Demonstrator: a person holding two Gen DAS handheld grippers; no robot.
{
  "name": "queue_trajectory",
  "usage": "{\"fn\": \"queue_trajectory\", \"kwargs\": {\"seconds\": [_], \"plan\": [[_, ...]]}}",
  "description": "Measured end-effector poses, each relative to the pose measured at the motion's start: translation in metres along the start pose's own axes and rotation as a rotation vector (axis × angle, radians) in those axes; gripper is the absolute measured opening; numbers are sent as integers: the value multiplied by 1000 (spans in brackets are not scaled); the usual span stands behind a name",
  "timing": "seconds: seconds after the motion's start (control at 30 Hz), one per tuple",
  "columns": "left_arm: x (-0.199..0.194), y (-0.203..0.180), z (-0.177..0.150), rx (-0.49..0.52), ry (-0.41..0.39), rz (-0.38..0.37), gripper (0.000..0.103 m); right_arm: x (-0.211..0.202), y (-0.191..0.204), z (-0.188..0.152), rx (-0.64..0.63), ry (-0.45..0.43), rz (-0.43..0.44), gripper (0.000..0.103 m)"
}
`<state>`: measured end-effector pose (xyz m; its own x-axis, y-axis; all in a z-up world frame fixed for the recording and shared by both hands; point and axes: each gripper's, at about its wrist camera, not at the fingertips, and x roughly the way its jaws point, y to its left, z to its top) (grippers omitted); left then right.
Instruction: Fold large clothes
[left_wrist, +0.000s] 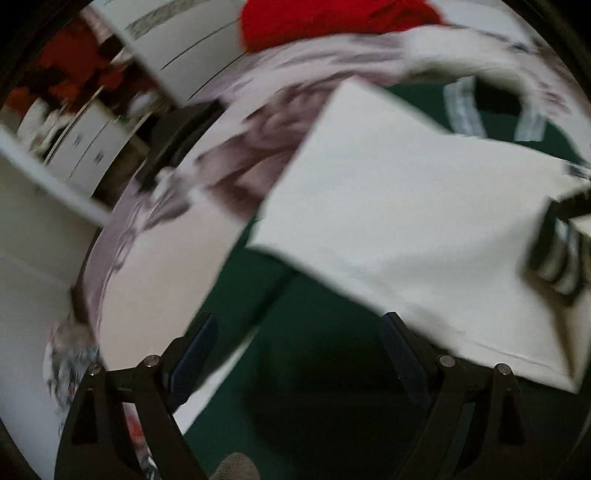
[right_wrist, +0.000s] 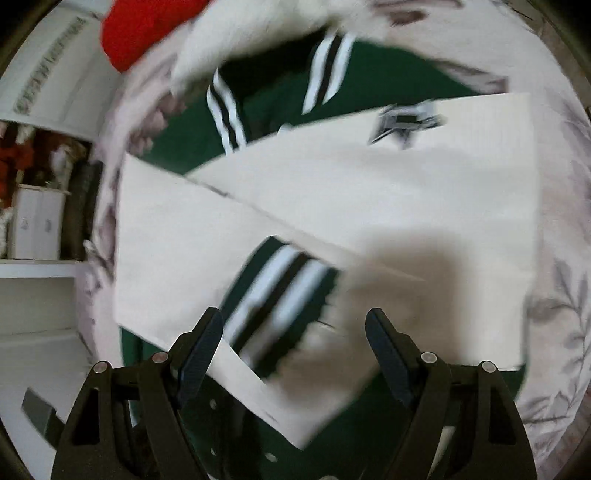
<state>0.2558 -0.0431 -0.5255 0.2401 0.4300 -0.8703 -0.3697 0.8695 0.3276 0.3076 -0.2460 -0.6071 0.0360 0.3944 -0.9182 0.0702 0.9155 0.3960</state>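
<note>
Fingers (right_wrist: 201, 347) of both grippers spread, empty, above the jacket (right_wrist: 369, 206).

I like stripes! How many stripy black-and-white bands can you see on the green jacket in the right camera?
3: one ribbed band at upper left, one at top centre beside it, and one cuff low down on the white sleeve. More may be hidden under the sleeves.

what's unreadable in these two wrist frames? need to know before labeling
- Green jacket: torso covered by its white sleeves in the right wrist view; how far it is folded is unclear.
- Chest emblem: motion blur, design illegible.
- Red cloth: cut by the top edge in the left wrist view; type unknown.
- Shelf items: blurred, unidentifiable.
- Left tongs and right tongs: open, holding nothing.
</note>
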Motion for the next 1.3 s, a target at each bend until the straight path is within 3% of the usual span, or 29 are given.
{"fn": "queue_trajectory", "kwargs": {"seconds": [0.1, 0.17, 0.2, 0.23, 0.27, 0.33, 0.43, 0.47, 0.53, 0.63, 0.7, 0.77, 0.83, 0.9, 1.0, 1.07, 1.17, 1.2, 1.23, 1.3], "plan": [[15, 16, 3, -37, 39, 13, 90, 36, 25, 8, -21, 61, -143, 85], [15, 21, 4, -32, 29, 20, 90, 46, 21, 7, -16, 94, -206, 76], [14, 23, 3, -22, 20, 25, 90, 40, 13, 4, -5, 68, -220, 54], [14, 25, 2, -12, 16, 25, 90, 33, 3, 0, 0, 44, -250, 39], [15, 26, 1, -5, 17, 23, 90, 21, -16, -7, 17, 27, -288, 39], [18, 27, -5, 10, 26, 28, 90, -2, -60, -24, 99, 29, -266, 40], [26, 24, -9, 35, 45, 47, 90, -24, -118, -53, 187, 80, -353, 41], [30, 23, -12, 40, 56, 53, 90, -30, -131, -59, 234, 82, -307, 44], [37, 22, -17, 38, 91, 46, 90, -46, -155, -75, 372, 62, -176, 62], [40, 23, -20, 32, 112, 36, 90, -60, -163, -86, 435, -14, -99, 66], [39, 24, -20, 31, 118, 28, 90, -60, -172, -95, 505, -71, 36, 68], [38, 26, -20, 25, 129, 15, 90, -44, -183, -104, 610, -63, 195, 68], [36, 30, -18, 15, 135, 6, 90, -32, -189, -118, 718, -79, 294, 68], [32, 32, -17, 13, 125, 3, 90, -45, -208, -136, 864, -184, 295, 68], [30, 33, -15, 20, 111, 5, 90, -50, -207, -145, 877, -268, 362, 69], [30, 31, -14, 22, 105, 4, 90, -38, -199, -138, 801, -201, 373, 75], [29, 27, -9, 19, 93, 2, 90, -8, -178, -119, 645, -45, 335, 74], [27, 26, -7, 19, 88, 1, 90, -2, -169, -114, 594, -25, 280, 51], [25, 26, -4, 18, 79, 1, 90, -2, -164, -110, 557, -50, 258, 5], [18, 26, 7, 2, 55, -10, 90, -19, -138, -93, 409, -104, 151, 6]]}}
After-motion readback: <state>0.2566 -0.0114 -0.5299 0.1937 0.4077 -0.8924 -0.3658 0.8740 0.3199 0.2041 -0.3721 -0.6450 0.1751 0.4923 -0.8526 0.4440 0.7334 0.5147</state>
